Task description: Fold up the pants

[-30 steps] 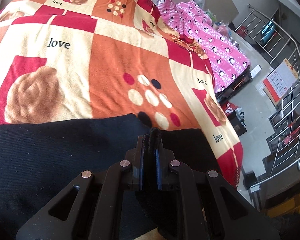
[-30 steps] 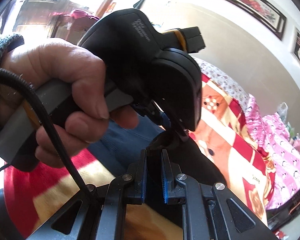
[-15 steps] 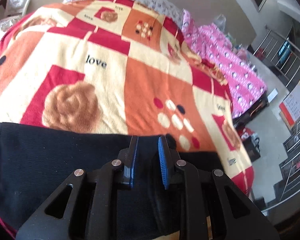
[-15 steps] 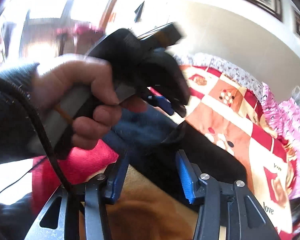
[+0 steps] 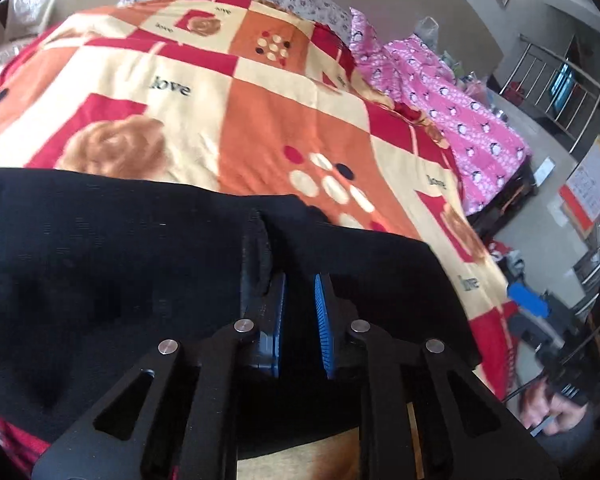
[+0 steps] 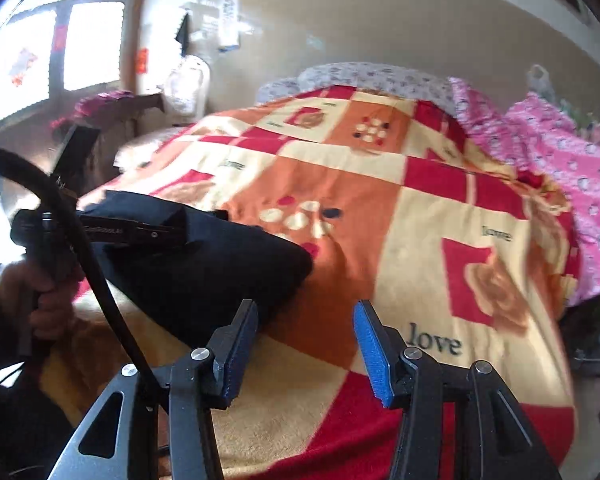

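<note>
The black pants (image 5: 120,264) lie folded on the patterned blanket (image 5: 260,120) at the near edge of the bed. My left gripper (image 5: 300,280) is open just above the pants, with a small raised fold of cloth by its left finger. In the right wrist view the pants (image 6: 204,264) lie at the left, with the left gripper resting over them. My right gripper (image 6: 304,312) is wide open and empty, above the blanket (image 6: 420,208) to the right of the pants.
A pink penguin-print quilt (image 5: 460,108) lies on the bed's far right side. A metal railing (image 5: 572,92) and floor clutter stand to the right. A window (image 6: 72,40) and a wall are at the far left in the right wrist view.
Both grippers have let go of the pants and opened. The right gripper has pulled away to the right. The pants now lie flat on the blanket.
</note>
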Available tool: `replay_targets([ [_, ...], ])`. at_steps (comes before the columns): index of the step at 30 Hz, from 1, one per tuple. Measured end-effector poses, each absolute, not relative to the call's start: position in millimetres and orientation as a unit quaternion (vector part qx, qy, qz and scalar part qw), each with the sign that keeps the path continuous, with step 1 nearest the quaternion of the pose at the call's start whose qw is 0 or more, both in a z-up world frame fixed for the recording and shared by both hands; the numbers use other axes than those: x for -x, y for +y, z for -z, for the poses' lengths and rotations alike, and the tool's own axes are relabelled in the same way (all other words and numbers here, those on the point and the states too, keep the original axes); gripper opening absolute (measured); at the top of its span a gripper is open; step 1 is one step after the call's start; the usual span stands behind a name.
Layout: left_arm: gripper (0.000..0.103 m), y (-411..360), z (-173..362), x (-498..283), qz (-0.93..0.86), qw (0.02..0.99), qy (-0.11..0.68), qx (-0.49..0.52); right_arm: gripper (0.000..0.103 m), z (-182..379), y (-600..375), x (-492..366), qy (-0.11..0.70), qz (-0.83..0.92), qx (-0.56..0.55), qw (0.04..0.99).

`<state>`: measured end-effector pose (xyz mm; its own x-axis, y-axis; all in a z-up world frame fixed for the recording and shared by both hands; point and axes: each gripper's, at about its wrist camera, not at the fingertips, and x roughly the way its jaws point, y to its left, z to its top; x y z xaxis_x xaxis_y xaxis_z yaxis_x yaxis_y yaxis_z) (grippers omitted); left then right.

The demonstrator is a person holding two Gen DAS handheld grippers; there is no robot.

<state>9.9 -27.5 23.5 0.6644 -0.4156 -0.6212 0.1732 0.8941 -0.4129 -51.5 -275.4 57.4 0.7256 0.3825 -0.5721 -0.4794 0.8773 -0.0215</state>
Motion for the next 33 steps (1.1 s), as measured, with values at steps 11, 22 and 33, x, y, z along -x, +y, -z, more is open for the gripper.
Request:
replay_targets([
  [11, 0.032, -7.2, -11.7, 3.3, 0.088, 0.912, 0.359, 0.178, 0.048, -43.3, -244.2, -25.7, 0.340, -0.452, 0.151, 0.811],
  [22, 0.034, -15.6, -15.1, 4.3, 0.078, 0.917, 0.358, 0.157, 0.058, -10.8, -228.4, -51.9, 0.395, -0.468, 0.197, 0.766],
  [33, 0.033, -2.5, -15.6, 16.1, 0.020, 0.922, 0.345, 0.175, 0.058, -13.4, -224.9, -36.5, 0.368, -0.428, 0.200, 0.801],
])
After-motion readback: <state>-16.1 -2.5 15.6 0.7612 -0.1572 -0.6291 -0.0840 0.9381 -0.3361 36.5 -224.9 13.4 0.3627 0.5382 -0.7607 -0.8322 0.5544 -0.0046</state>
